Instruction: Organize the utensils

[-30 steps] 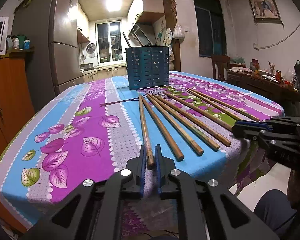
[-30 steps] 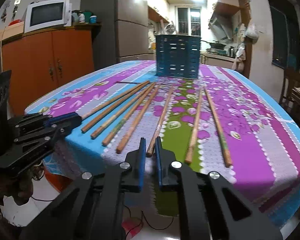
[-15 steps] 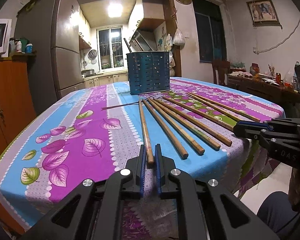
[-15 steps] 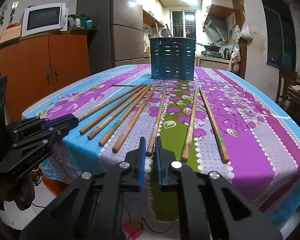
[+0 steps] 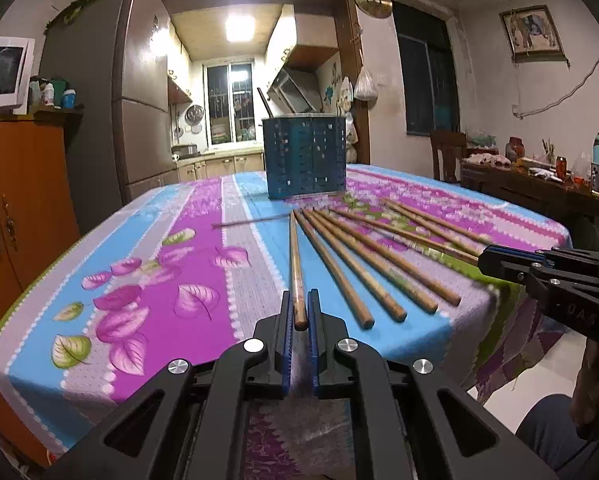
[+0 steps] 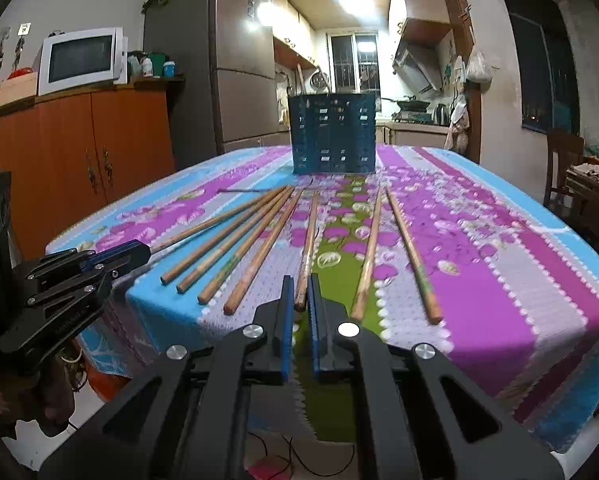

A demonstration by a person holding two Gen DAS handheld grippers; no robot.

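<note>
Several wooden chopsticks lie fanned on the flowered tablecloth (image 5: 159,280), pointing toward a blue perforated utensil basket (image 5: 305,160) (image 6: 333,136) at the far side. My left gripper (image 5: 299,300) is shut on the near end of the leftmost chopstick (image 5: 295,264); in the right wrist view this gripper (image 6: 141,252) shows that stick coming out of its tip. My right gripper (image 6: 299,284) is shut on the near end of a middle chopstick (image 6: 308,240); it appears at the right edge (image 5: 481,258) of the left wrist view. Both sticks still lie on the cloth.
A thin dark stick (image 5: 251,222) lies crosswise near the basket. Two more chopsticks (image 6: 409,248) lie right of my right gripper. An orange cabinet (image 6: 87,168) and fridge (image 5: 139,120) stand left of the table, a chair (image 6: 563,168) and cluttered sideboard (image 5: 539,188) right. A person's knee (image 5: 559,432) is below the table edge.
Both views have tipped slightly, so the basket sits lower in frame. Each gripper keeps the same chopstick end between its pads; the sticks have not shifted on the cloth.
</note>
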